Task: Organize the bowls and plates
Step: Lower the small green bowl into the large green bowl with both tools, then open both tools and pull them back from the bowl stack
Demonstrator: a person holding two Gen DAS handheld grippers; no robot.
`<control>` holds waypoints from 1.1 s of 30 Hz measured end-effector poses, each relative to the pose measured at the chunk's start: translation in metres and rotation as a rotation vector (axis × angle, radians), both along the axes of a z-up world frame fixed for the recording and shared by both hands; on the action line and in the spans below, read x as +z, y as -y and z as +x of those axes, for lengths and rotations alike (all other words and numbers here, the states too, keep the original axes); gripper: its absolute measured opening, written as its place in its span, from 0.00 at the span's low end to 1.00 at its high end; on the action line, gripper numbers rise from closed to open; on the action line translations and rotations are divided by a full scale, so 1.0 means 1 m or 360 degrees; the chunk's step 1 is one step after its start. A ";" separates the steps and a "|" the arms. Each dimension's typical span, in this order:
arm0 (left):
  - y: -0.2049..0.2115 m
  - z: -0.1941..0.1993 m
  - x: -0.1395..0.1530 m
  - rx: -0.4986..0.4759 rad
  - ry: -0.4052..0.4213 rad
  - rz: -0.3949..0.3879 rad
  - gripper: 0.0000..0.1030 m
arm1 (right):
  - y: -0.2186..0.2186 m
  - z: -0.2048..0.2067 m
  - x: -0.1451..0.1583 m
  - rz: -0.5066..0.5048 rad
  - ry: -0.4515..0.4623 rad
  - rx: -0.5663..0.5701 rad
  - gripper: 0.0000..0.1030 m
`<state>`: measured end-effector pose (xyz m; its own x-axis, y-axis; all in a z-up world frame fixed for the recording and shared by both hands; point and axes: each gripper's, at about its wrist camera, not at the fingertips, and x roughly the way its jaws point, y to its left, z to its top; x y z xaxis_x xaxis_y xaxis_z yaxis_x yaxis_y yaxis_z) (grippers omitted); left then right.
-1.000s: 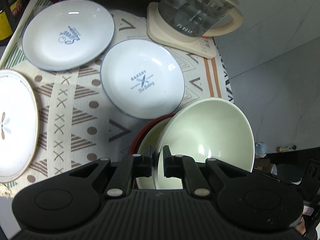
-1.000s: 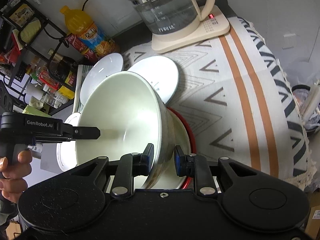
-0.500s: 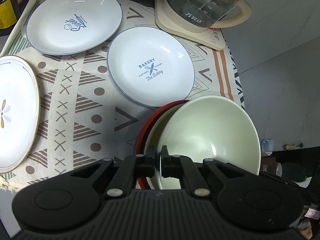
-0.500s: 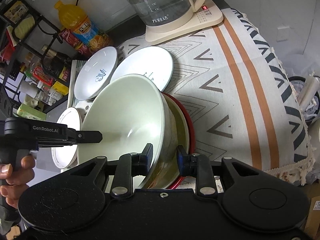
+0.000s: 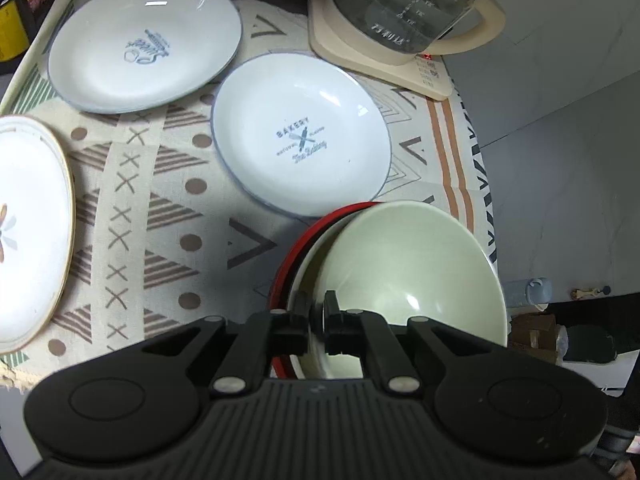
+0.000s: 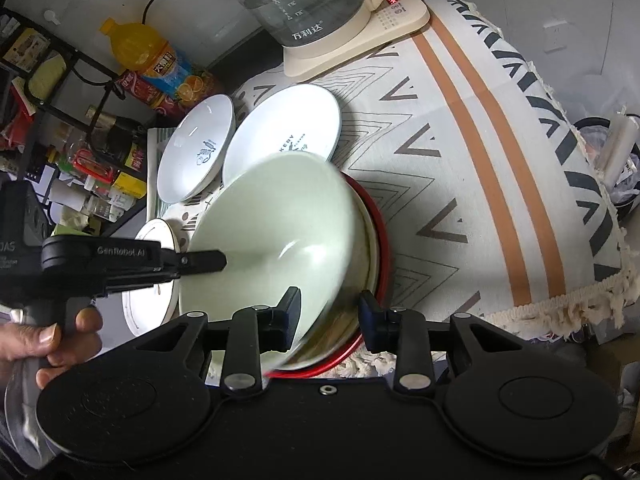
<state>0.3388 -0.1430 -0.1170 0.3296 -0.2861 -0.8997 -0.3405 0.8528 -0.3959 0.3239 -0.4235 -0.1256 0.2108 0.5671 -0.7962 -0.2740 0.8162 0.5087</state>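
The left gripper is clamped on the near rim of the pale green bowl, which sits tilted in a red-rimmed bowl directly ahead of its jaws. The right gripper straddles the same bowl's rim on the opposite side; its jaws are opening, the rim between them with a gap at the right pad.

Just beyond the bowls, up and left of the left gripper's tips, lies a white plate printed "BAKERY", close to the red rim. Farther left is a second white plate with blue script too blurred to read, and at the far left a gold-edged plate. All rest on a patterned tablecloth.

Behind the plates stands a glass kettle with Chinese lettering on a cream base showing a red display. Left of it is an orange drink bottle. In the right wrist view, the left gripper's side reads "GenRobot.AI", gripped by a hand.
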 end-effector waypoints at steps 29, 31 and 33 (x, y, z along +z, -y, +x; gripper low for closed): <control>-0.026 -0.008 0.018 -0.0001 0.0017 0.0054 0.07 | 0.001 -0.004 0.001 -0.0104 0.0113 -0.0089 0.23; -0.028 -0.009 0.017 -0.0008 0.0017 0.0048 0.07 | 0.002 -0.005 0.005 -0.0131 0.0162 -0.0108 0.23; -0.031 -0.010 0.016 -0.0018 0.0013 0.0043 0.07 | 0.001 -0.006 0.005 -0.0128 0.0158 -0.0135 0.18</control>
